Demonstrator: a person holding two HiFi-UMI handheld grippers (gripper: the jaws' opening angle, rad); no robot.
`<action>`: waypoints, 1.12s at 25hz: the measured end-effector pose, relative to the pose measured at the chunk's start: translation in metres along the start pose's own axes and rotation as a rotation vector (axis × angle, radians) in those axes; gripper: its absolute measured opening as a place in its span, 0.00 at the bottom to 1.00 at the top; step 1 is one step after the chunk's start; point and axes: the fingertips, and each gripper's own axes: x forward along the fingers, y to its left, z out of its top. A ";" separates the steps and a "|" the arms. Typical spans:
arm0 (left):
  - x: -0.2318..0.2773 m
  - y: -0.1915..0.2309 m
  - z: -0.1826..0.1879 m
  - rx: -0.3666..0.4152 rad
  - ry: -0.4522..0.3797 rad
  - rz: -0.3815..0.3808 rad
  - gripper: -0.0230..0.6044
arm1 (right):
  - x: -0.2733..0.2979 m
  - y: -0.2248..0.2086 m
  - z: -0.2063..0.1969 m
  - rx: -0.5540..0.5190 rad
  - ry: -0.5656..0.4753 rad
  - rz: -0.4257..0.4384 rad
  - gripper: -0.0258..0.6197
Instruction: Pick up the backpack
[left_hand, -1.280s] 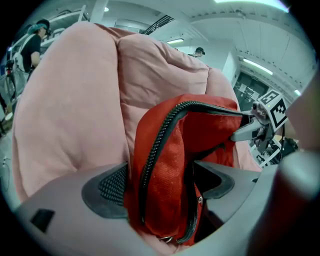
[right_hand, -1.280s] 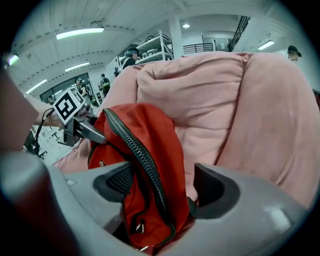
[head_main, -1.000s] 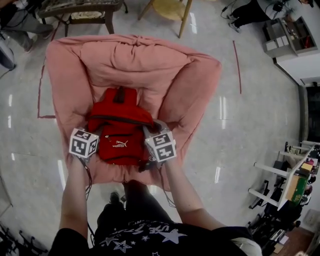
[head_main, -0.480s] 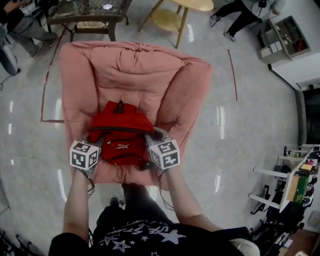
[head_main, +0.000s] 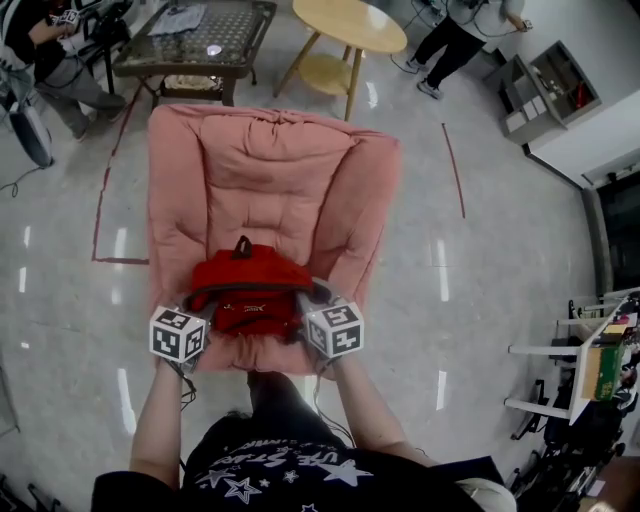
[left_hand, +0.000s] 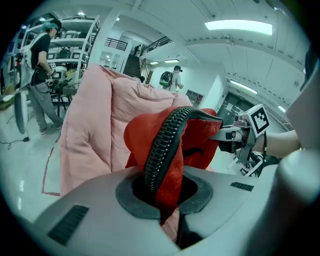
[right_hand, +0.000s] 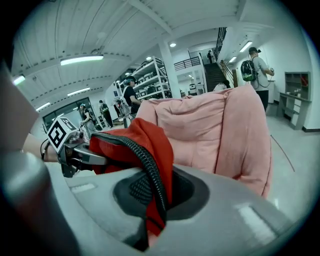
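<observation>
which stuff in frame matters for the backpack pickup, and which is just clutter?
In the job:
- red backpack
- left gripper and right gripper; jaws have just been closing and are now clamped on its fabric
- pink chair beneath it

Lying about:
- round wooden table
- glass-top table
- person walking past

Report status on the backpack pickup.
Left gripper, right gripper: fingers just closed, clamped on red backpack. Held over pink chair. Nothing in the way.

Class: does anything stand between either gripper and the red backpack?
Nothing visible does. The left gripper and right gripper, jaws just closed, each pinch a zipped edge of the red fabric backpack.
</observation>
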 end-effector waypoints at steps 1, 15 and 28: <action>-0.008 -0.004 -0.002 -0.017 -0.008 -0.009 0.10 | -0.006 0.005 -0.001 -0.008 -0.003 0.001 0.08; -0.110 -0.070 -0.028 -0.013 -0.169 -0.096 0.05 | -0.114 0.082 -0.013 -0.061 -0.102 -0.020 0.07; -0.232 -0.126 -0.010 0.085 -0.415 -0.129 0.05 | -0.228 0.168 0.031 -0.165 -0.358 0.028 0.07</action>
